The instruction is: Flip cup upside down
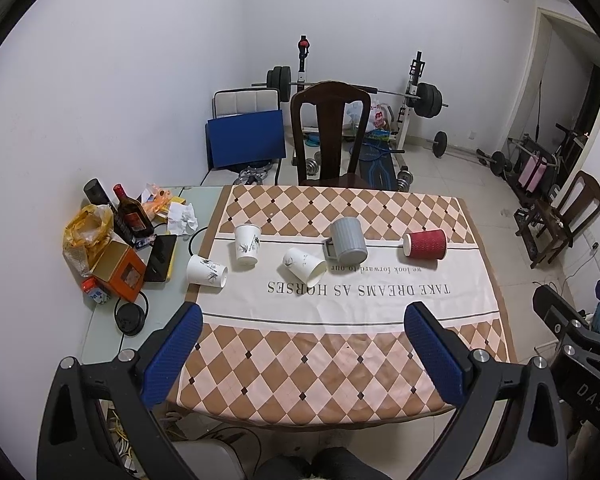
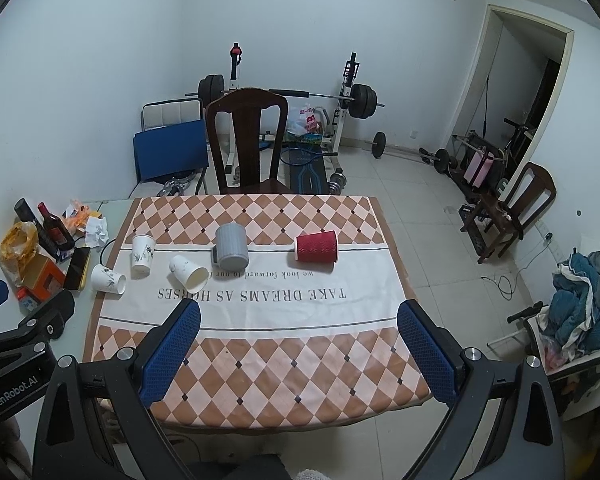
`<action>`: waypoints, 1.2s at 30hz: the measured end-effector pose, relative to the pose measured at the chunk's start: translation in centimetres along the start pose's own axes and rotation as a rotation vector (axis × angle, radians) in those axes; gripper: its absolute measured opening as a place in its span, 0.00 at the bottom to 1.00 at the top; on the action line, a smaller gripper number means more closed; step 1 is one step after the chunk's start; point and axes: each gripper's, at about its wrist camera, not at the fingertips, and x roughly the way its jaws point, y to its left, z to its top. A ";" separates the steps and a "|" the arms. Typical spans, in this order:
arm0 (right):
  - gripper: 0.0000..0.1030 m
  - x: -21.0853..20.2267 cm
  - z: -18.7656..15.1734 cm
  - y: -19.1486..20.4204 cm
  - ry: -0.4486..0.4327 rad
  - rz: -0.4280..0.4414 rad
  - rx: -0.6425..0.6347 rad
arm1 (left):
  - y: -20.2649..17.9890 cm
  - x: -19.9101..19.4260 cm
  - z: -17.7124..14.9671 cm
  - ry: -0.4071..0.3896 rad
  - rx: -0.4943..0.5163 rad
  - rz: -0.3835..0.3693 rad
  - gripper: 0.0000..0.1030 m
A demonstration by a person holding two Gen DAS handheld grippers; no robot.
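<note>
Both claws (image 1: 304, 322) (image 2: 299, 320) spread wide, empty; red cup (image 1: 426, 244) on side, well beyond.

Near half of tablecloth (image 1: 300, 360) bare; five cups, from white cup (image 1: 206, 271) to red cup (image 1: 425, 243), line mid-table; bottle clutter (image 1: 132, 216) left.

Both wrist cams sit high at the near edge, facing fwd over the same table (image 1: 100, 320), left cam further left.
</note>
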 end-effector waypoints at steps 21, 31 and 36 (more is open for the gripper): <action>0.97 -0.4 -0.3 0.5 -0.003 -0.008 -0.003 | -0.5 -0.1 -0.1 -0.005 -0.002 -0.001 1.00; 0.97 -0.5 -0.8 0.6 -0.006 -0.007 -0.001 | -0.8 -0.3 0.0 -0.006 -0.001 -0.004 1.00; 0.97 -0.9 0.4 0.9 -0.005 -0.007 -0.001 | -1.0 -0.6 1.0 -0.002 -0.002 -0.005 1.00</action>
